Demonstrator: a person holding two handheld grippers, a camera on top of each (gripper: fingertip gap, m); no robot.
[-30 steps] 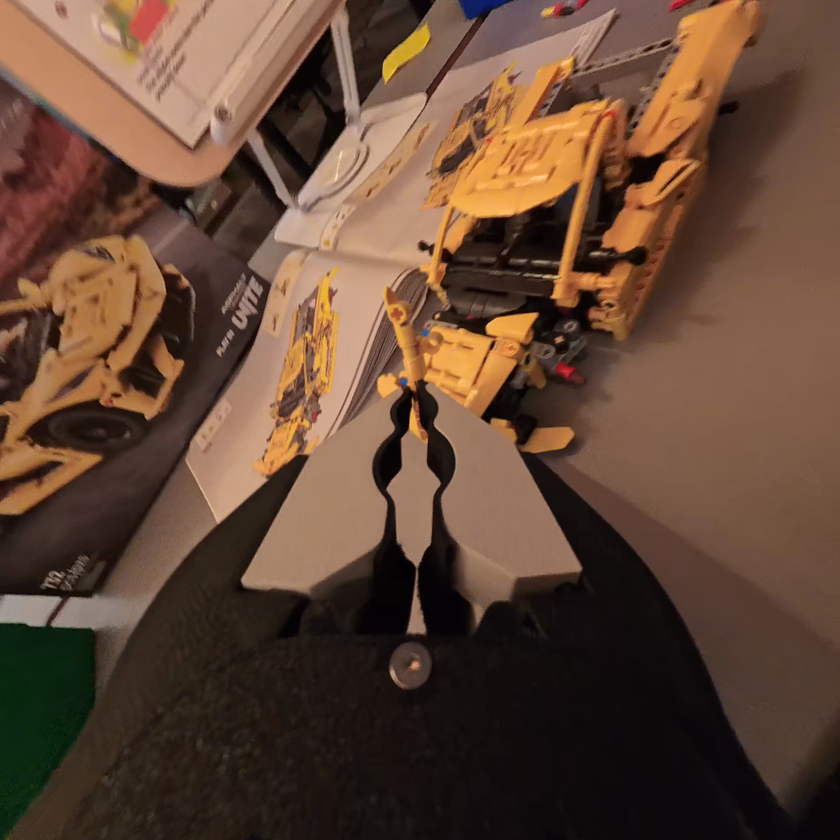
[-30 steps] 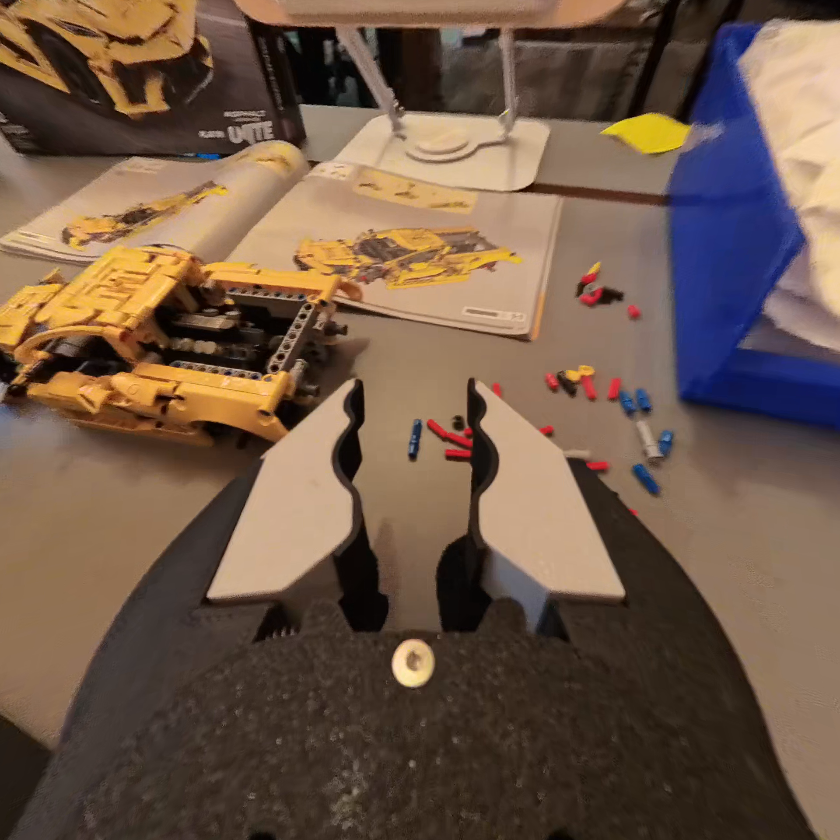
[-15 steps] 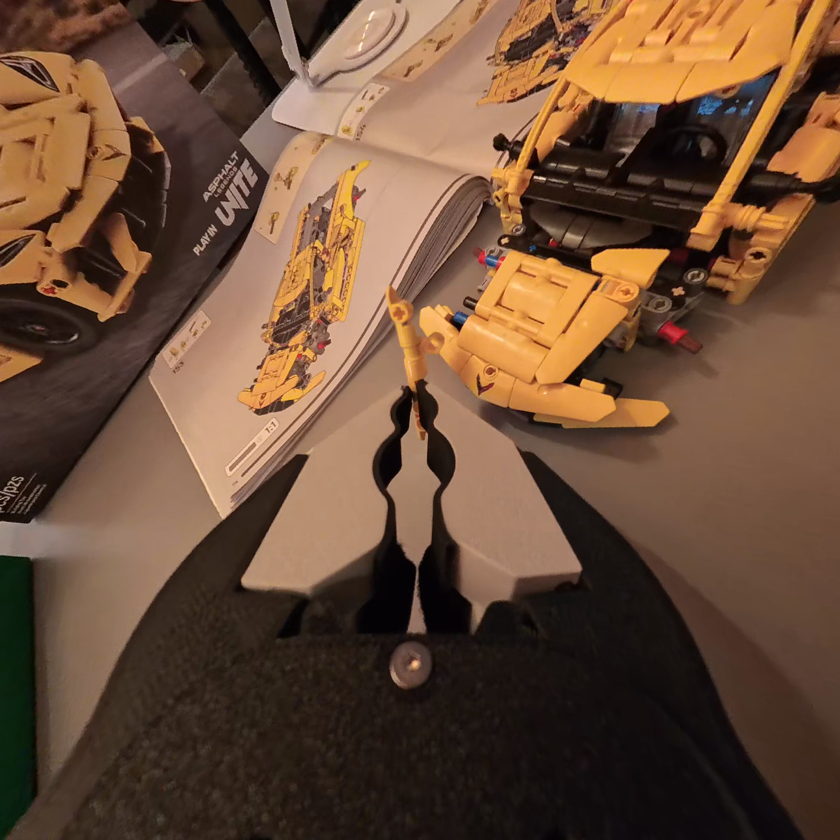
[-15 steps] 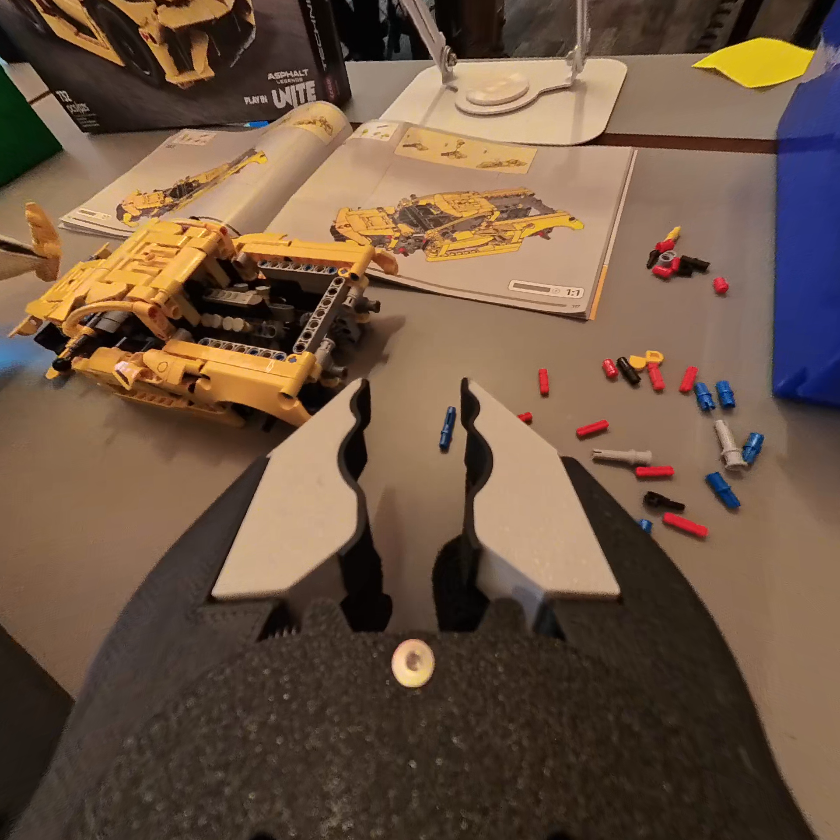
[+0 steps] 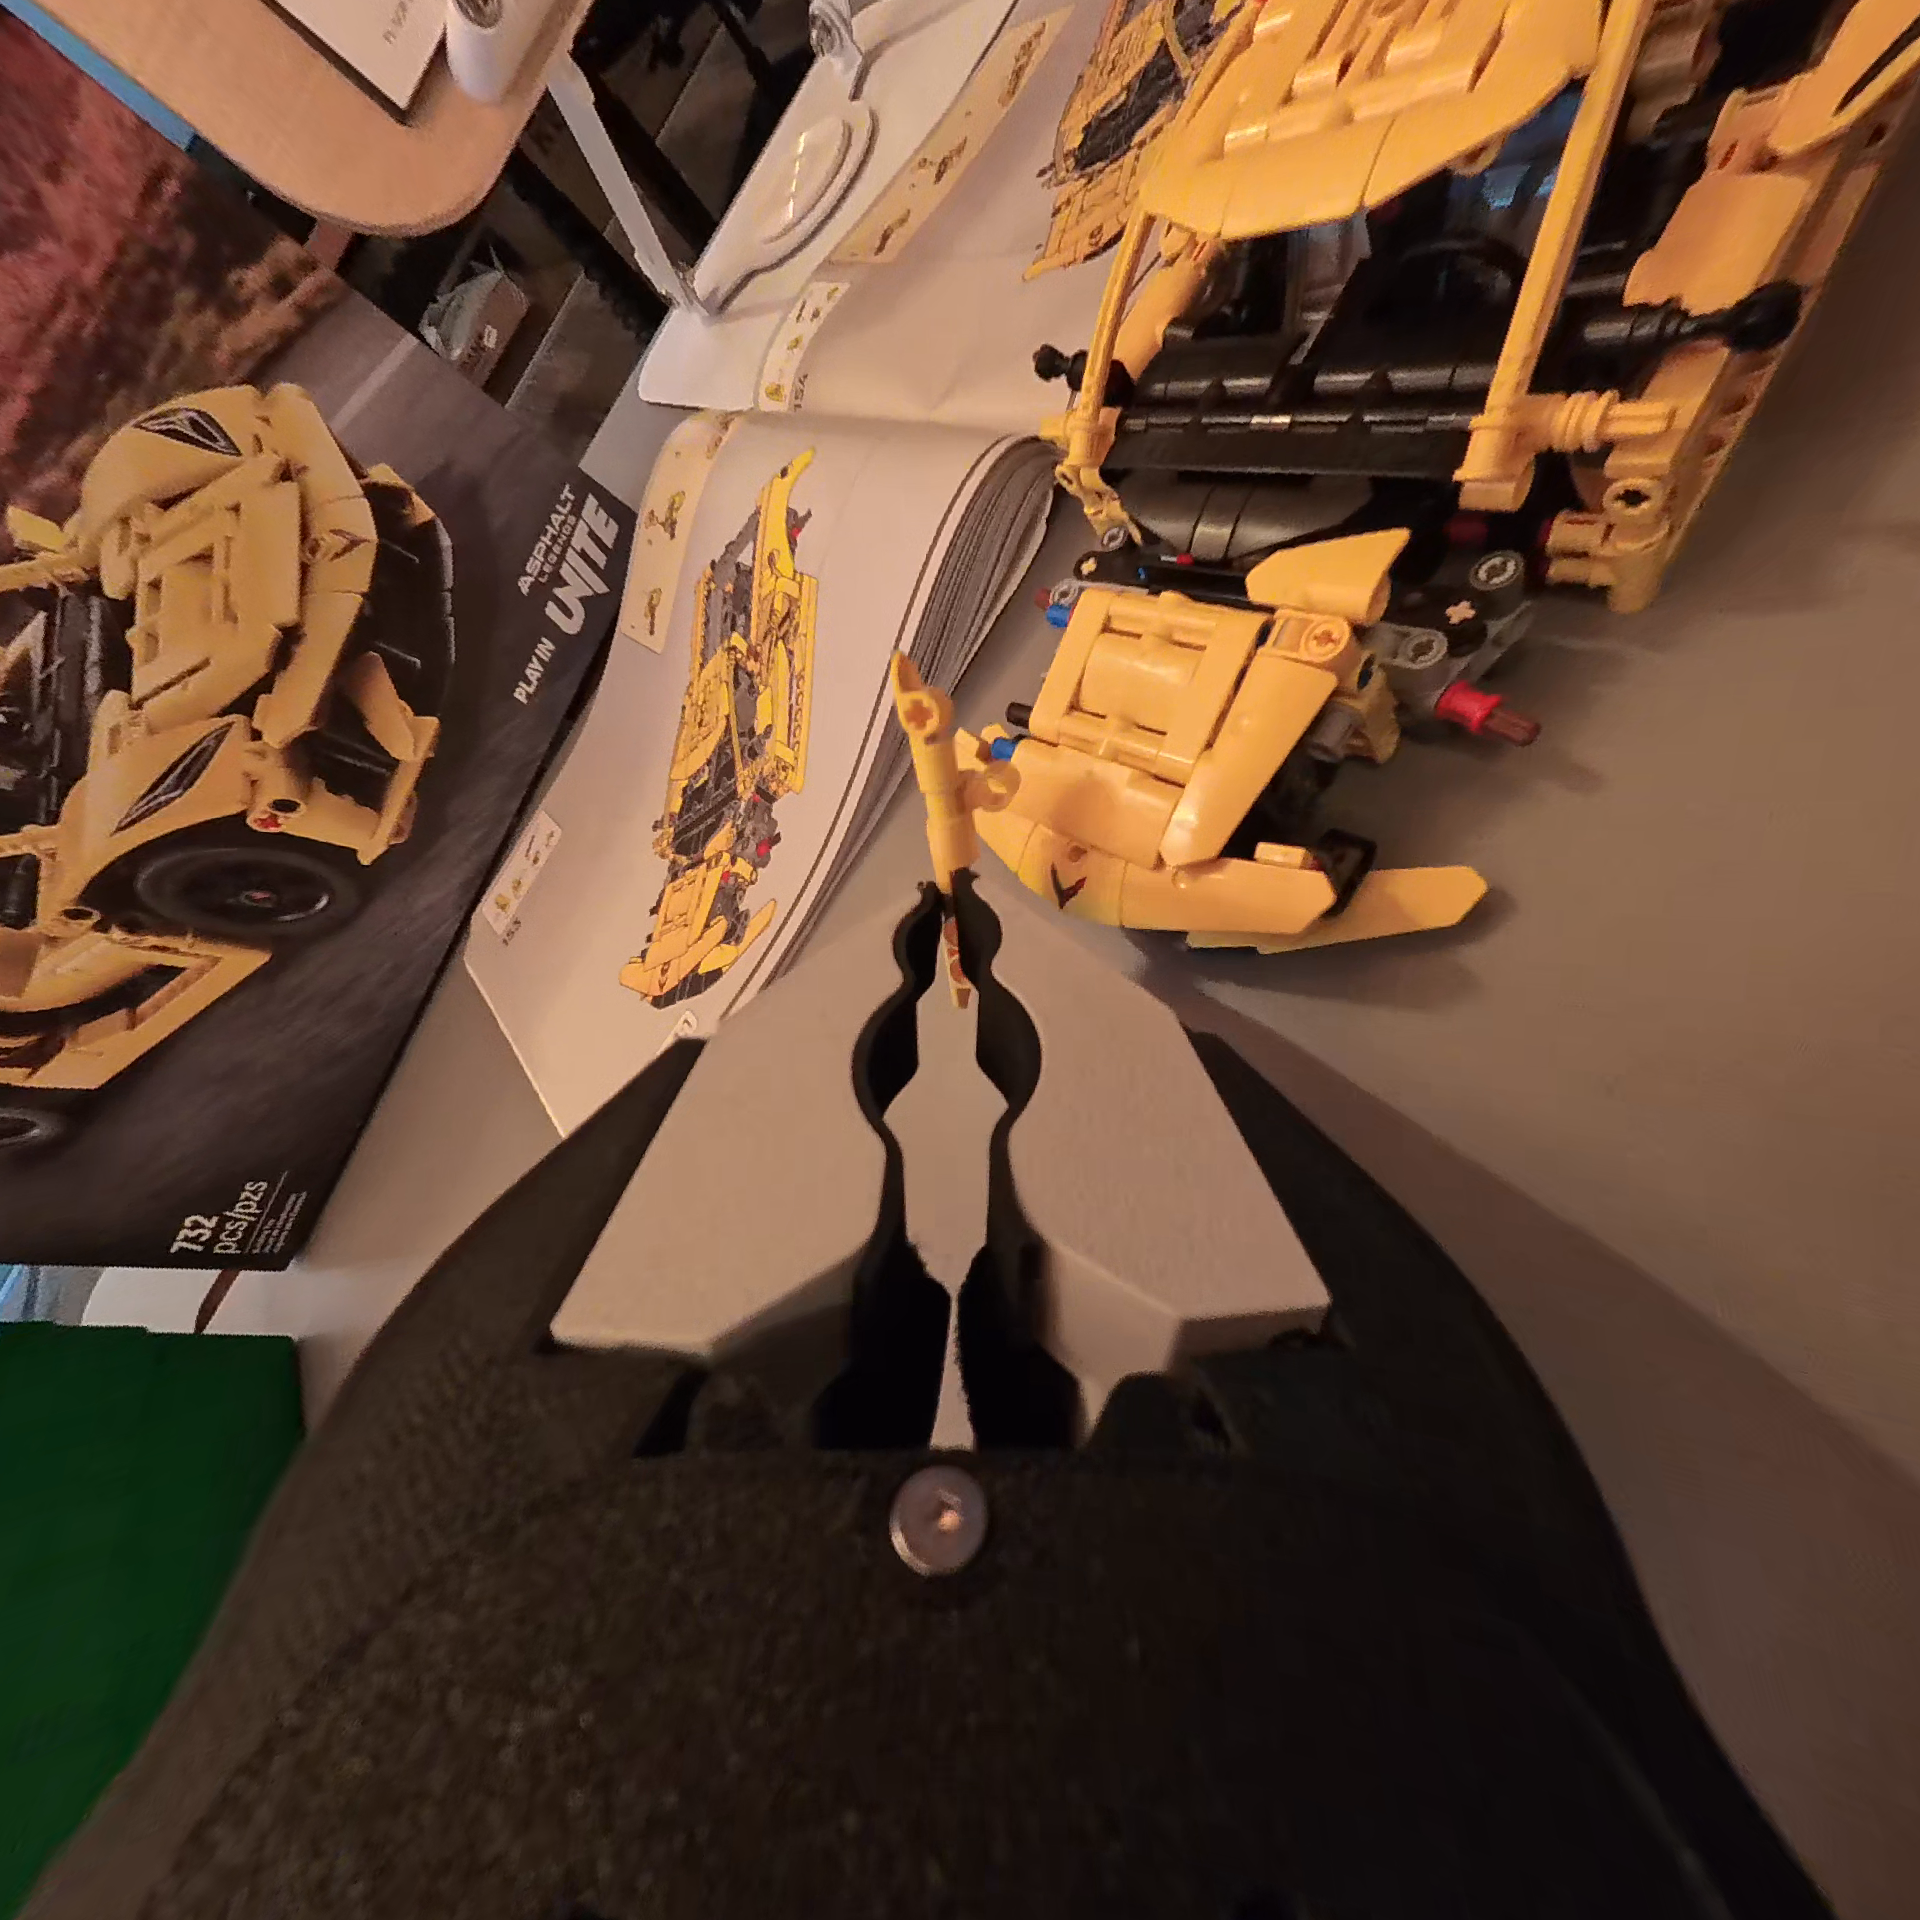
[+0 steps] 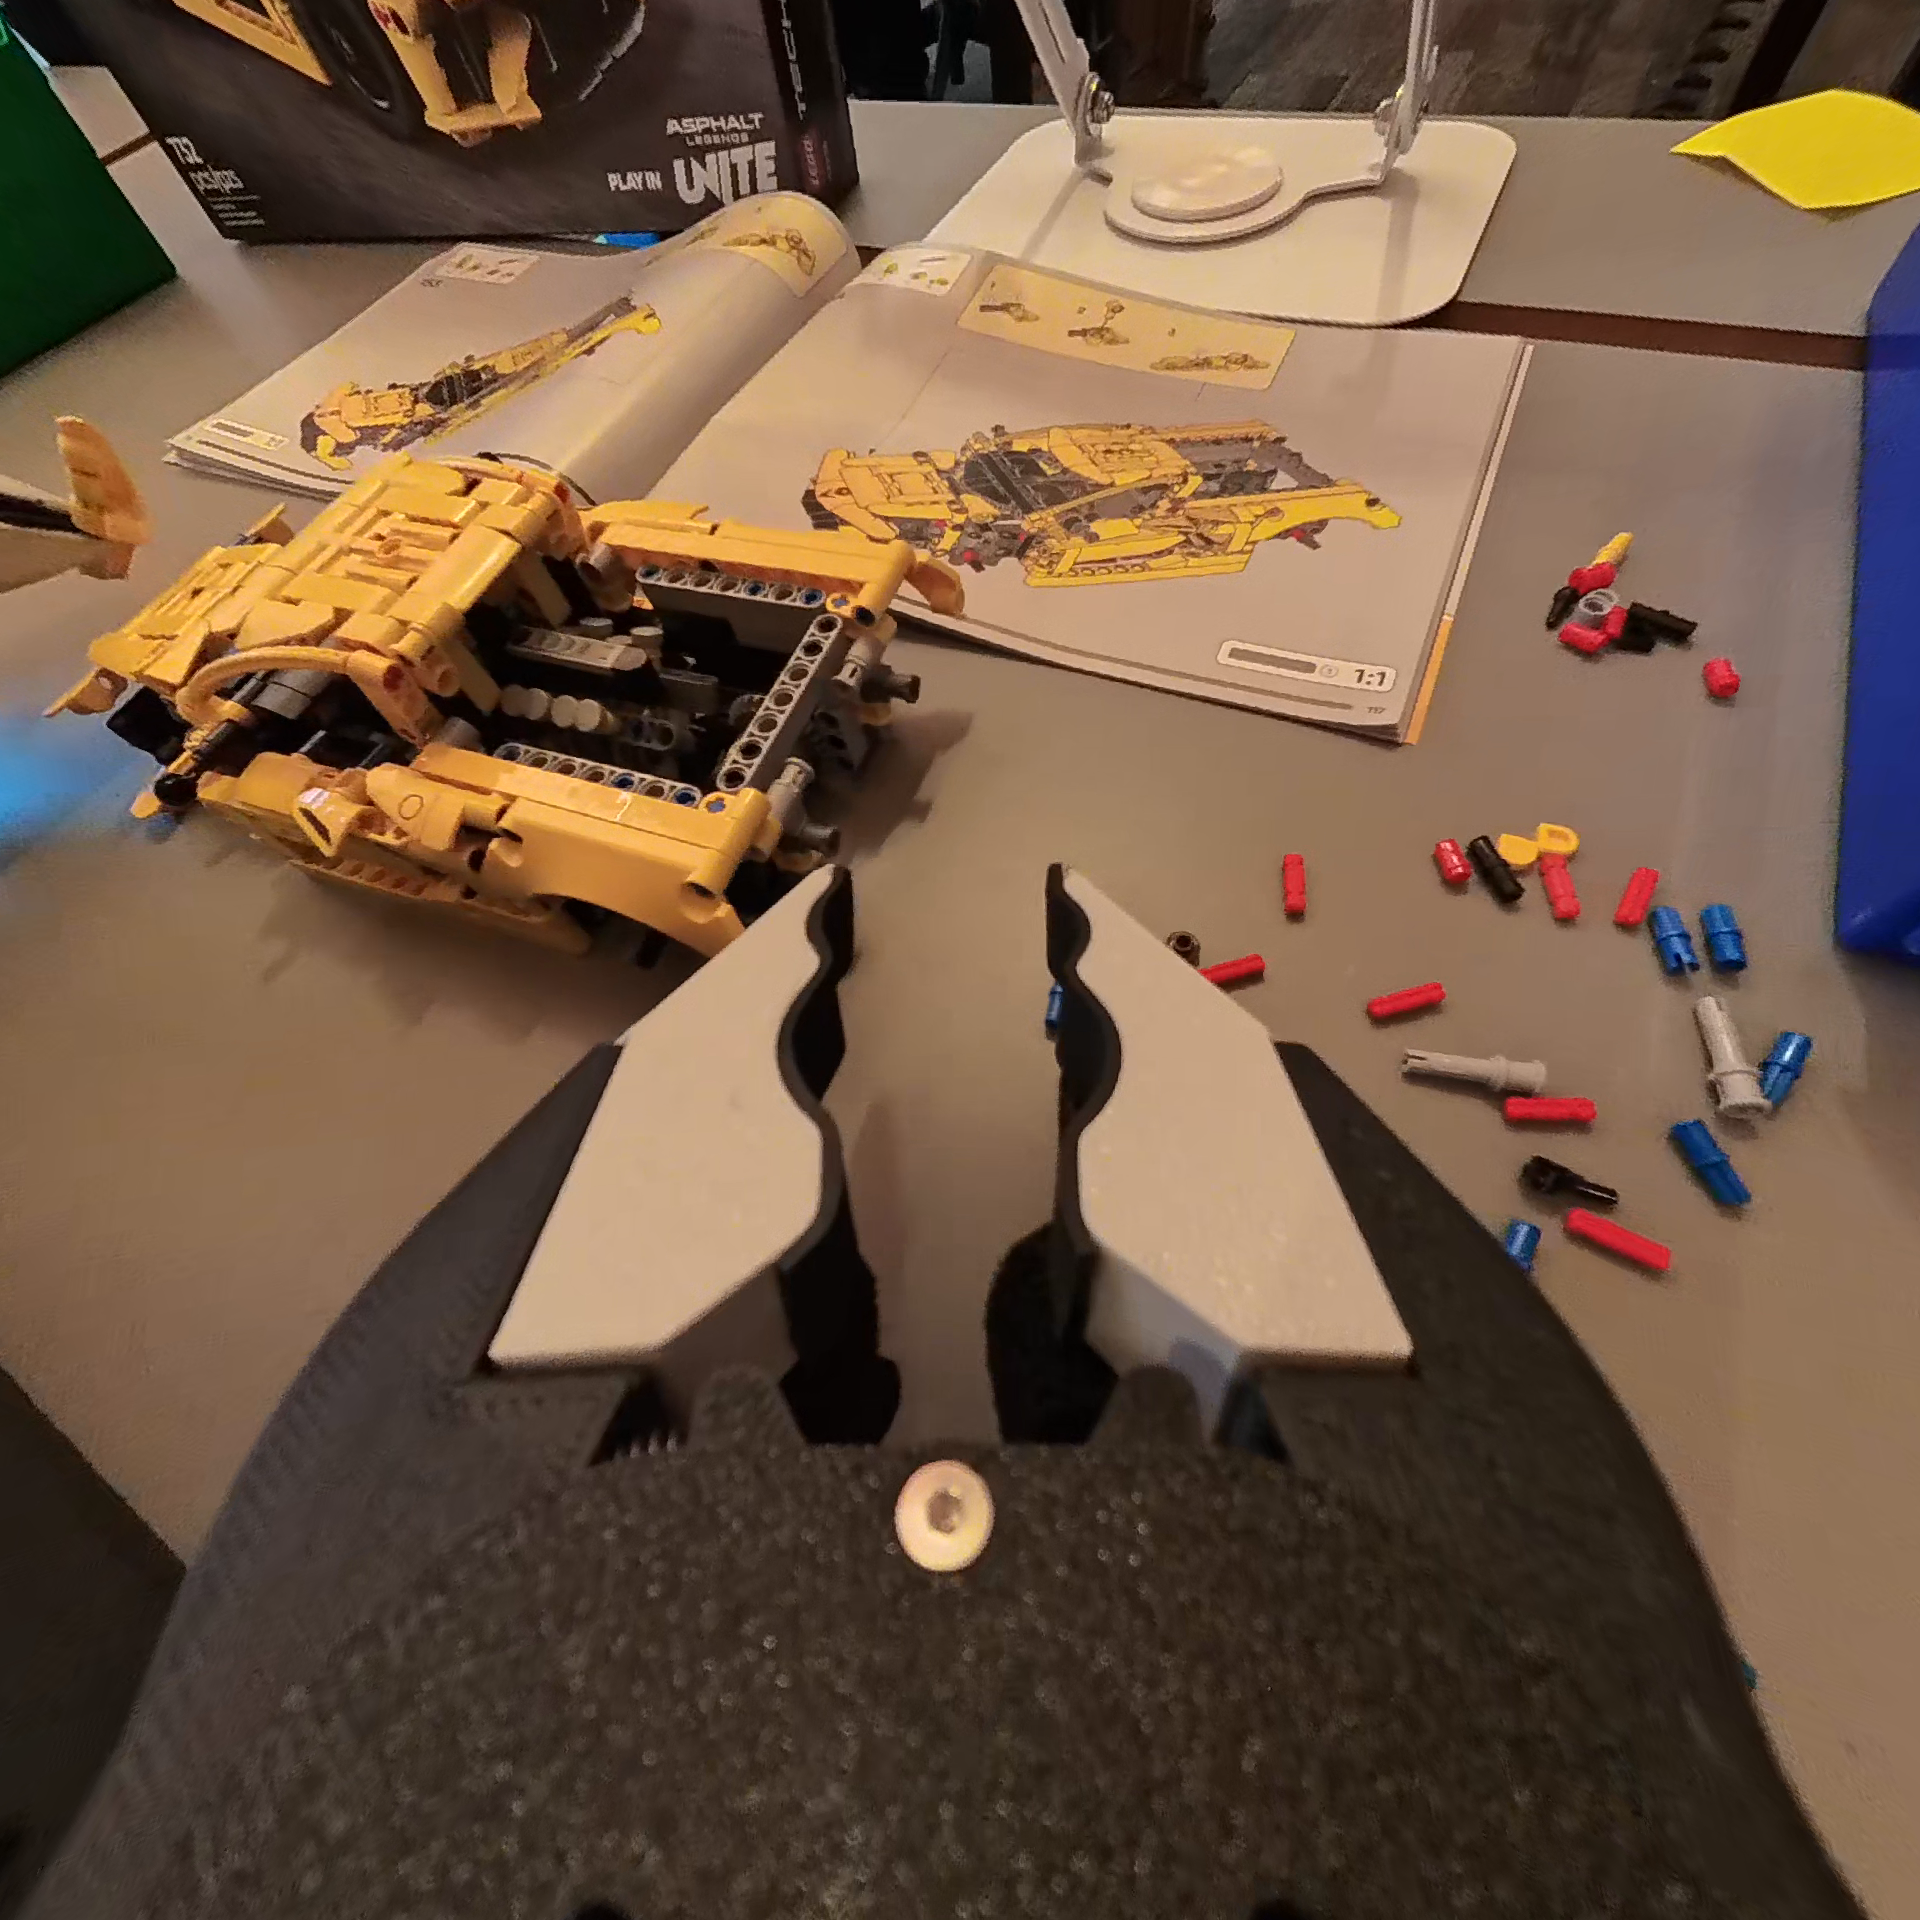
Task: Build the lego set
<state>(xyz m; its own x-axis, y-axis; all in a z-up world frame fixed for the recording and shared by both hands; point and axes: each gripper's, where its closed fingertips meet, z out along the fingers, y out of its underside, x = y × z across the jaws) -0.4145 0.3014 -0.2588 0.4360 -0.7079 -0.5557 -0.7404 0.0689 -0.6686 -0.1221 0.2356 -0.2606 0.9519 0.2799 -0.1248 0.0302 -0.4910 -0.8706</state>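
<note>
My left gripper [image 5: 951, 902] is shut on a thin yellow lego piece [image 5: 938, 779] that sticks up past its tips, just left of the nose of the half-built yellow lego car [image 5: 1174, 738]. The same car [image 6: 468, 686] lies on the grey table in the right wrist view, left of my right gripper [image 6: 948, 894], which is open and empty above the table. The held piece and the left gripper's tip show at the left edge of that view [image 6: 94, 499]. Several loose red, blue, black and grey pins [image 6: 1538, 1091] lie to the right of the right gripper.
An open instruction booklet [image 6: 1091, 468] lies behind the car. The set's dark box [image 5: 239, 727] stands at the left, a white stand base [image 6: 1226, 208] at the back, a blue bin [image 6: 1886, 623] at the right edge, a green object [image 5: 125, 1538] at the lower left. Left tips to right tips: about 30 centimetres.
The left gripper has pulled back slightly and turned, still holding the yellow piece by the car's nose. The right gripper has moved forward and down over the table, staying open.
</note>
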